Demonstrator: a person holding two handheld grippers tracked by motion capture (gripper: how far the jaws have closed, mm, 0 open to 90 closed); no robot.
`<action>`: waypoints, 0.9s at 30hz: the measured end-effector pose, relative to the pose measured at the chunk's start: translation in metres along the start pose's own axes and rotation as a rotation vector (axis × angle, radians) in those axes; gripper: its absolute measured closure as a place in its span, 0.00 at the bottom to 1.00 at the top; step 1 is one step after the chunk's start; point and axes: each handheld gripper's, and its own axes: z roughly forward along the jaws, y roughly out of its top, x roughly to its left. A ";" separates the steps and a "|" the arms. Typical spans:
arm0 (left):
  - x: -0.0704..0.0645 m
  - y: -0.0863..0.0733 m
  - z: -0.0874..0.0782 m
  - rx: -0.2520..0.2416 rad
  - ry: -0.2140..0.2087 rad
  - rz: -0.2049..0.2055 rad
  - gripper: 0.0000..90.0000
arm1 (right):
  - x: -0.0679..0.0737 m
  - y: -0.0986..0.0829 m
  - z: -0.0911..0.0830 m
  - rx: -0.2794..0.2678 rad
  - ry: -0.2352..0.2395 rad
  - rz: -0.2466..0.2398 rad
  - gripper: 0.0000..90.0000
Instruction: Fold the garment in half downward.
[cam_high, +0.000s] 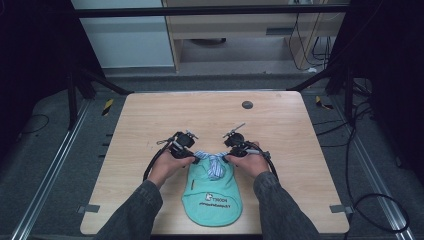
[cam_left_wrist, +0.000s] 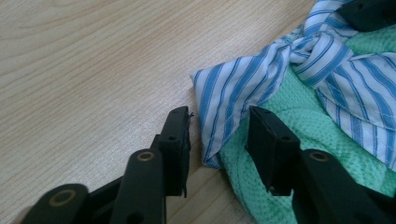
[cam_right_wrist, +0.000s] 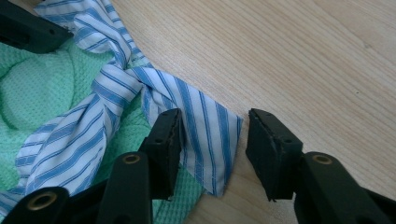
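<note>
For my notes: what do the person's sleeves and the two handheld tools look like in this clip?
Both forearms wear dark grey, denim-like sleeves. The left tool and right tool are black, each with metal fittings on top and a black cable looping back past the hand. In the gripper views each tool has two flat, rectangular black jaws on arms with brass-coloured pivot rings. I see no markings on them.

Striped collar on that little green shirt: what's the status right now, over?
Left gripper and right gripper open, each straddling a striped collar tip. Green shirt flat on table. Nothing in the way.
</note>
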 end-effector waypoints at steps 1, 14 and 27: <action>-0.001 0.000 0.000 -0.002 -0.006 0.002 0.69 | 0.001 0.000 0.000 -0.001 0.003 -0.001 0.64; -0.004 -0.007 0.000 -0.043 -0.050 0.016 0.96 | 0.009 0.001 0.000 -0.001 0.024 -0.025 0.90; -0.004 -0.006 -0.010 -0.058 -0.029 0.031 0.98 | 0.012 0.003 -0.009 -0.044 0.014 -0.028 0.92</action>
